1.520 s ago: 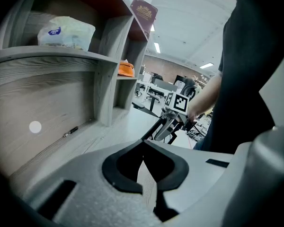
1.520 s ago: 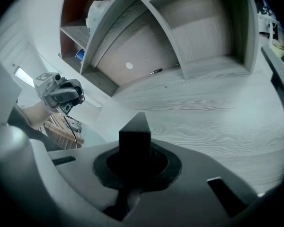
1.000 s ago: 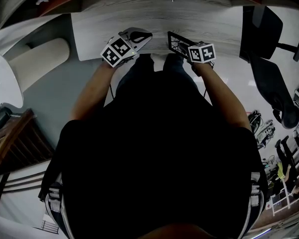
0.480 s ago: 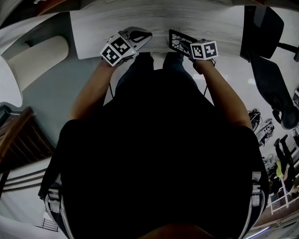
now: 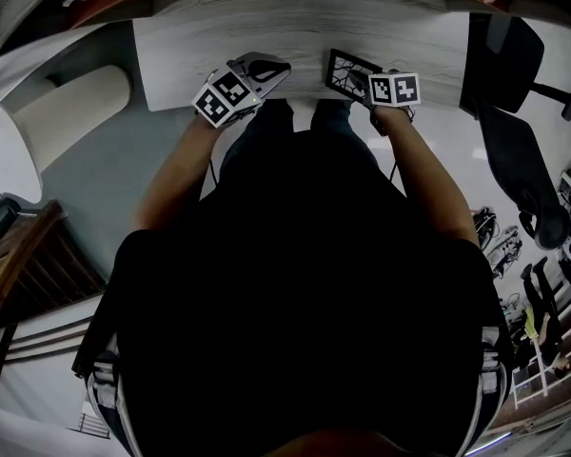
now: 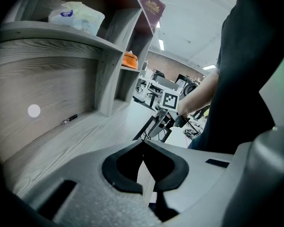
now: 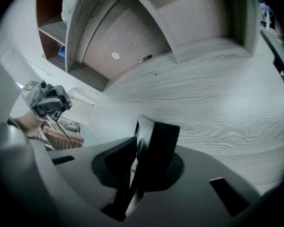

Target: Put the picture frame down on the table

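My right gripper (image 5: 365, 83) is shut on a black picture frame (image 5: 346, 69), which is held tilted just above the near edge of the grey wood table (image 5: 219, 27). In the right gripper view the frame's dark edge (image 7: 157, 141) stands between the jaws of the right gripper (image 7: 137, 161), over the table (image 7: 217, 103). The left gripper (image 5: 272, 68) rests at the table's near edge, to the left of the frame, shut and empty. From the left gripper view the frame (image 6: 154, 125) hangs below the right gripper's marker cube (image 6: 168, 100).
Shelf compartments rise at the back of the table, holding a tissue pack (image 6: 75, 15) and an orange object (image 6: 129, 60). A pen (image 7: 145, 58) lies near the back wall. A black office chair (image 5: 514, 84) stands to the right and a pale cushioned seat (image 5: 76, 108) to the left.
My right gripper has carried the frame a little to the right and farther over the table. The left gripper has stayed put.
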